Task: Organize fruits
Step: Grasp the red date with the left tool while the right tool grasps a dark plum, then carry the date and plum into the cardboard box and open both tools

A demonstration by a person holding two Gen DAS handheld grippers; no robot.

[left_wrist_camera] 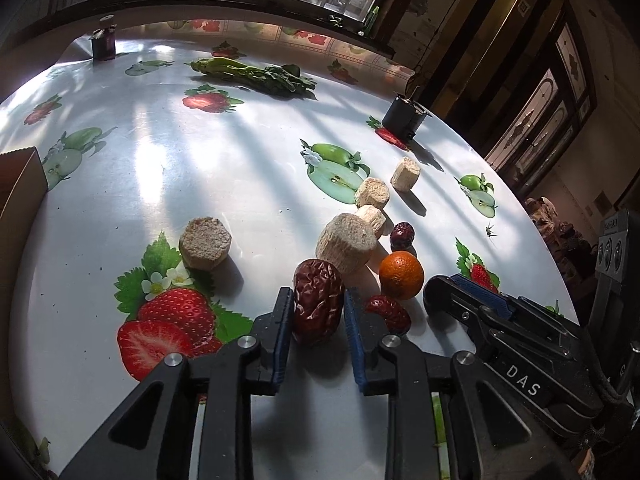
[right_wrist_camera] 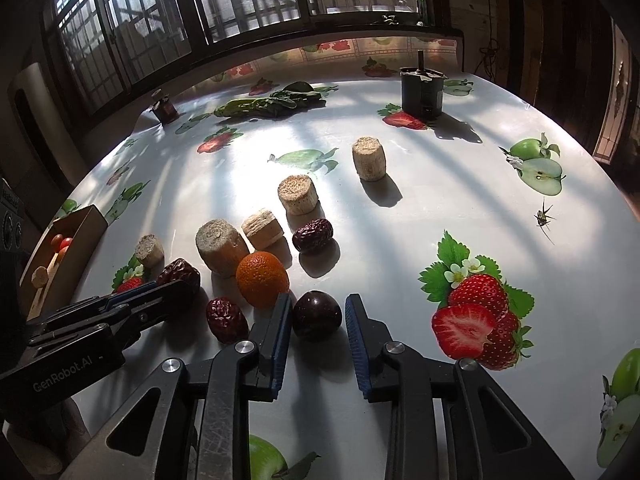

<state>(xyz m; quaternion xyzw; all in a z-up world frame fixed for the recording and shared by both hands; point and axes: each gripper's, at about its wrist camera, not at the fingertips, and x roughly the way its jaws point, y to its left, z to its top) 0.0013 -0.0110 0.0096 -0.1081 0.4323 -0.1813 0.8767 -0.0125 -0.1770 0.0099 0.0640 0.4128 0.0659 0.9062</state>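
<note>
Left gripper [left_wrist_camera: 316,312], lower centre of the left wrist view: you have the jaws closed in on a large dried jujube [left_wrist_camera: 318,300], blue pads touching its wrinkled flanks on both sides, the fruit standing on end on the oilcloth table [left_wrist_camera: 160,184]. Judged: light, leathery skin over a slightly yielding flesh and a hard stone, so it tolerates a firm squeeze; the creases give the pads bite. Your hold at mid-height across the narrow waist looks right.

Right gripper [right_wrist_camera: 316,316], lower centre of the right wrist view: jaws nearly closed around a dark round plum [right_wrist_camera: 317,314]. The left pad appears to touch it; on the right a thin gap may remain, so you cannot call this a secure grip. Judged: heavier than the jujube, smooth glossy skin, likely slippery and easy to bruise; take it across its widest girth, with moderate pressure.

Loose fruit nearby: a small orange [right_wrist_camera: 262,280] just left of the plum, a second jujube [right_wrist_camera: 226,320] at lower left of the orange, a third [right_wrist_camera: 312,235] above the plum. Cut sugarcane sections [right_wrist_camera: 222,252] stand behind them.

Cardboard box [right_wrist_camera: 90,220] at the left edge already holds small fruits; probable destination, well apart from both grippers
</note>
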